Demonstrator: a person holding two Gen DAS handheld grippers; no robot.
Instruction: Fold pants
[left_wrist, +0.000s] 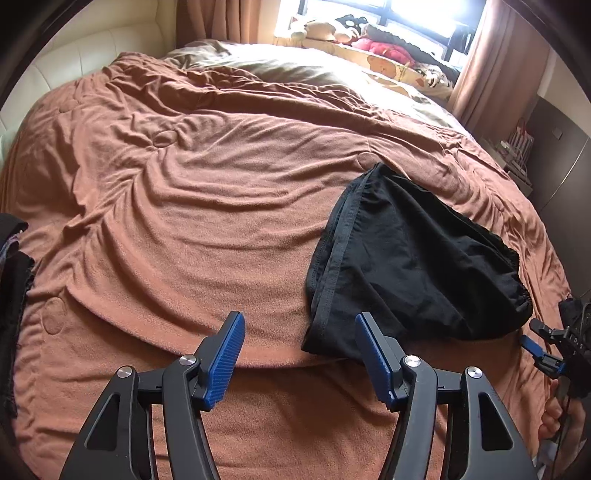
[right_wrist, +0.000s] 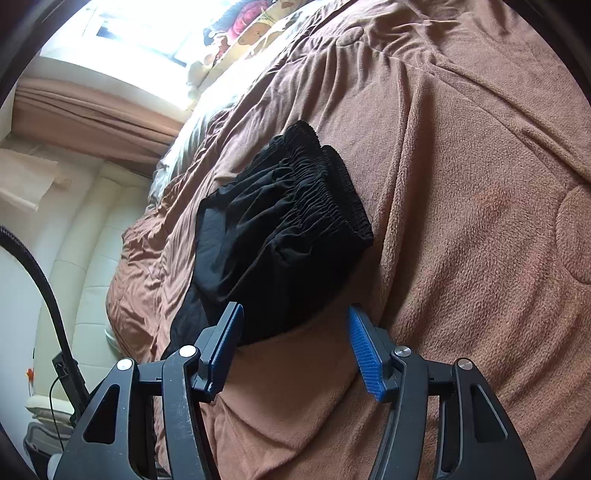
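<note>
Left wrist view: the left gripper (left_wrist: 299, 354) hangs spread wide and empty beside the folded black fabric pants (left_wrist: 410, 266), lying on the rust-brown fleece bedspread (left_wrist: 184, 206); a last smoothing press looks wise. Right wrist view: the right gripper (right_wrist: 293, 350) gapes empty near the pants' gathered waistband (right_wrist: 325, 192); lower layers are hidden.

Black pants (left_wrist: 413, 258) on brown blanket (left_wrist: 207, 192); blue-padded black tools.

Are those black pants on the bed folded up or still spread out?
Folded. The black pants lie as a compact bundle on the brown blanket, with the gathered waistband doubled in layers and no legs stretched out.
</note>
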